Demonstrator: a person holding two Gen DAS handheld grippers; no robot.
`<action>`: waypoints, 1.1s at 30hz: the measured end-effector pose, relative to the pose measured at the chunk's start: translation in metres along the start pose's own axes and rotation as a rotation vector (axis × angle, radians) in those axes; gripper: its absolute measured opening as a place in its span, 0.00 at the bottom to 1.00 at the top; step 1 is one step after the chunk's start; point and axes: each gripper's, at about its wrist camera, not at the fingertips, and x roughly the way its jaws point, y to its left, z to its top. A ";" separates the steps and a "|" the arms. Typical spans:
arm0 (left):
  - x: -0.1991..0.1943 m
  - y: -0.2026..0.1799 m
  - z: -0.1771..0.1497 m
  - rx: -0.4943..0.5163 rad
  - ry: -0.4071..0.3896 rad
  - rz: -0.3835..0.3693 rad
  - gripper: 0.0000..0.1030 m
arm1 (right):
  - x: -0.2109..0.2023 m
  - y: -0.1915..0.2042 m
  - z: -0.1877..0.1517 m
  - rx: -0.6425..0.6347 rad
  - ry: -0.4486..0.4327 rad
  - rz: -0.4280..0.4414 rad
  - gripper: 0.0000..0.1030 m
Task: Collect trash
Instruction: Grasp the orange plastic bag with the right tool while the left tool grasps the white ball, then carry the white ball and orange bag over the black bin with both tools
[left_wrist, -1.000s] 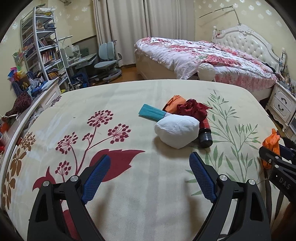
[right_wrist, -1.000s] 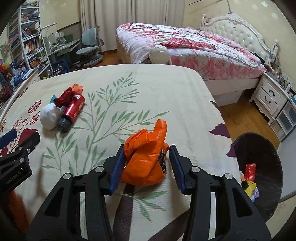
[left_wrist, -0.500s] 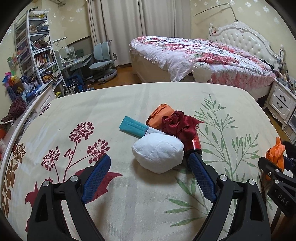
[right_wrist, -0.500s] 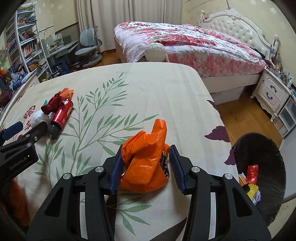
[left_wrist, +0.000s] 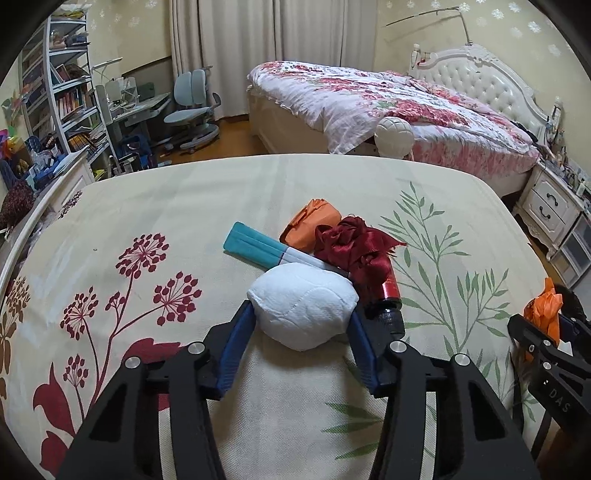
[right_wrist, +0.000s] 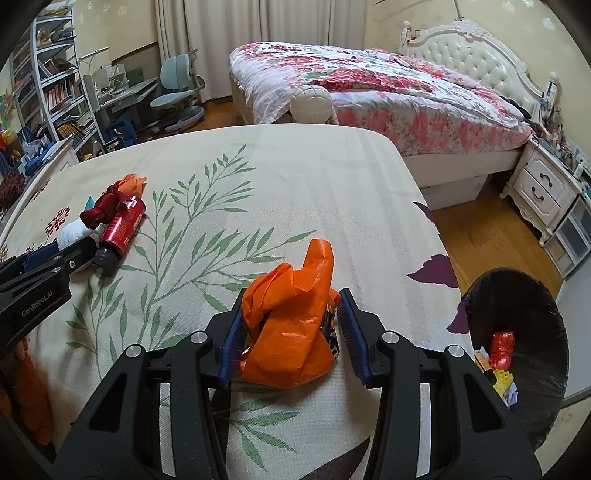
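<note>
On the bed (left_wrist: 184, 206), one white wad (left_wrist: 303, 310) sits between the left gripper (left_wrist: 301, 325) jaws, which have just been closing and now clasp it. The right gripper (right_wrist: 291, 325) grasps one orange bag (right_wrist: 291, 332) near one bin (right_wrist: 532, 369). Risk: lifting the soft wad may drag the touching bottle (left_wrist: 384, 295), or squeeze it loose. Also one red rag (left_wrist: 351, 243), one teal packet (left_wrist: 258, 247).

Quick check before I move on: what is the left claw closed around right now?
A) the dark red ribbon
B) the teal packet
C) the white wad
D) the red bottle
C: the left claw has just been closing, and its blue pads now press both sides of the white wad; the red bottle lies just beside it.
</note>
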 end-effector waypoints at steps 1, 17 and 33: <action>-0.001 0.000 -0.001 0.004 -0.002 0.000 0.47 | 0.000 0.000 0.000 0.003 -0.001 -0.001 0.45; -0.020 0.005 -0.020 0.017 -0.014 -0.004 0.46 | -0.013 -0.001 -0.018 0.028 0.008 -0.006 0.54; -0.043 0.001 -0.040 0.026 -0.027 -0.022 0.45 | -0.040 0.002 -0.030 0.038 -0.030 0.010 0.41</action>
